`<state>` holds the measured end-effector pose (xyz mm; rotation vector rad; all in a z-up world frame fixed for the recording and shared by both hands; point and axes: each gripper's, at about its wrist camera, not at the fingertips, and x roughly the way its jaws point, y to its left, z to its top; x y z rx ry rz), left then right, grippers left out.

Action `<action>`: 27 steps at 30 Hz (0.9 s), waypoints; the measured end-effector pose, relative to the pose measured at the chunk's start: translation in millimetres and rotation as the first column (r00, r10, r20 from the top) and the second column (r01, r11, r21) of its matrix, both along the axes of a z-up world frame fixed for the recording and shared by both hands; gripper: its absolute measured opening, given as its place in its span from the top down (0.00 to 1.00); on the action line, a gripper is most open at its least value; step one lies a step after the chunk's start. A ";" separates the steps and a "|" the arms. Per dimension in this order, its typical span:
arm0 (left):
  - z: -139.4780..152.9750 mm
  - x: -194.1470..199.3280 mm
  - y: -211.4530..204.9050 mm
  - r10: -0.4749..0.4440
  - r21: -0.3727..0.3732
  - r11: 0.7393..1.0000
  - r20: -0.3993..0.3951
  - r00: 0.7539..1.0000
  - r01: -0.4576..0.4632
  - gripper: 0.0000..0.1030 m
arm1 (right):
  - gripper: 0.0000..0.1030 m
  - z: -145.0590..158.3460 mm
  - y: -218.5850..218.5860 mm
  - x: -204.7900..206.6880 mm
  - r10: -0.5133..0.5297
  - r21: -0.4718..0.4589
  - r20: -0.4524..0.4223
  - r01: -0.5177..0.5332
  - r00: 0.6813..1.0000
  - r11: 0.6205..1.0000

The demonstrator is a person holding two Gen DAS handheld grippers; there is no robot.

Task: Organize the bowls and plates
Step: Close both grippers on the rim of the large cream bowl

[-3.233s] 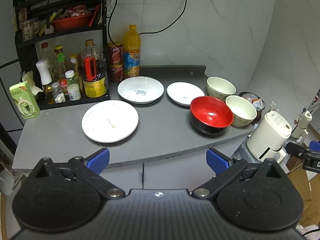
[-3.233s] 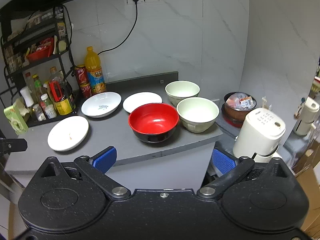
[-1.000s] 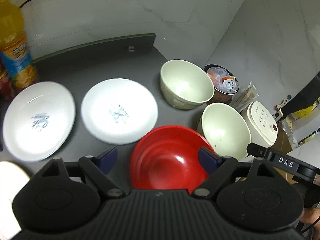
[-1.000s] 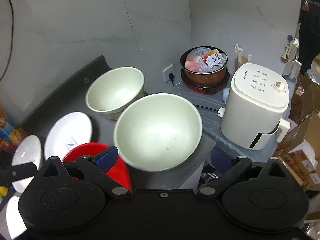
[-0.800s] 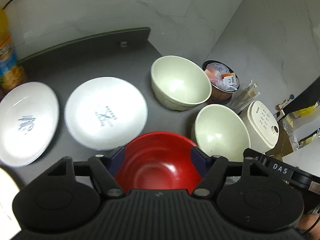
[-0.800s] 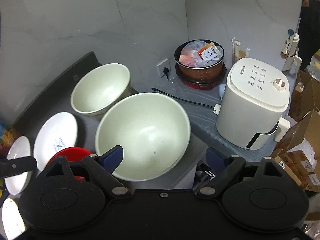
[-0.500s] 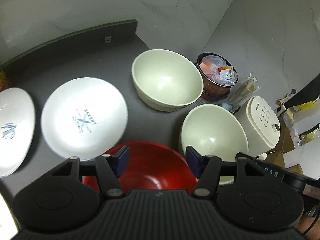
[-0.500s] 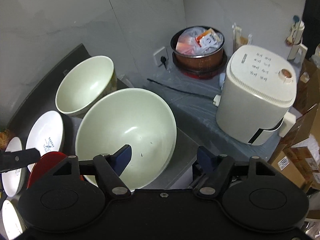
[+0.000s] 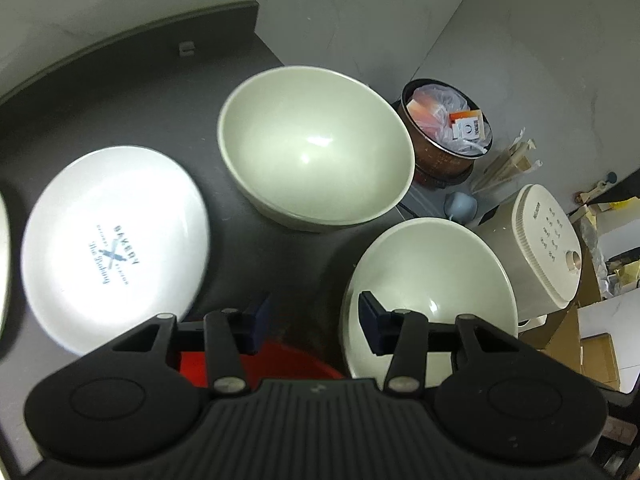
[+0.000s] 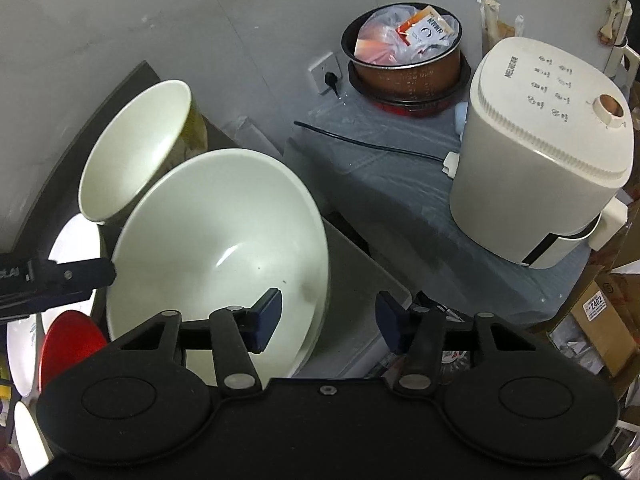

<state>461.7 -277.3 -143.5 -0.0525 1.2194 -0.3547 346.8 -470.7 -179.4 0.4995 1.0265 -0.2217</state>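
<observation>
Your tabletop (image 9: 120,92) is crowded: far bowl (image 9: 316,148) at the back, near bowl (image 10: 218,248) at the edge beside the cooker (image 10: 540,156), plate (image 9: 114,244) on the left, red bowl (image 9: 280,364) under your left gripper (image 9: 312,326). Left jaws are spread, straddling the red bowl's far rim, gripping nothing. Your right gripper (image 10: 328,320) has its jaws spread across the near bowl's right rim, one finger inside, one outside. Watch it: that bowl sits right by the tabletop edge, so a shallow pinch on glossy glaze could likely slip and tip it off, or knock it against its neighbour.
</observation>
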 end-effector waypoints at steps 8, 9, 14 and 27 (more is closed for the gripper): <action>-22.8 12.7 -25.0 -0.038 0.029 0.999 -0.041 0.998 0.039 0.78 | 0.70 -12.1 -7.2 6.9 0.018 0.017 -0.016 -0.017 1.000 1.000; -25.1 12.9 -28.0 -0.046 0.033 0.998 -0.040 0.998 0.047 0.79 | 0.71 -13.1 -8.0 7.2 0.023 0.023 -0.013 -0.023 1.000 0.999; -31.0 13.7 -35.0 -0.065 0.037 0.997 -0.039 0.997 0.066 0.92 | 0.90 -9.2 -5.3 9.3 0.057 0.042 0.014 -0.058 0.998 0.997; 8.4 11.9 -19.9 -0.034 -0.025 0.999 0.025 0.999 0.035 0.92 | 0.90 25.3 1.5 1.0 0.036 0.020 0.121 -0.039 0.992 0.999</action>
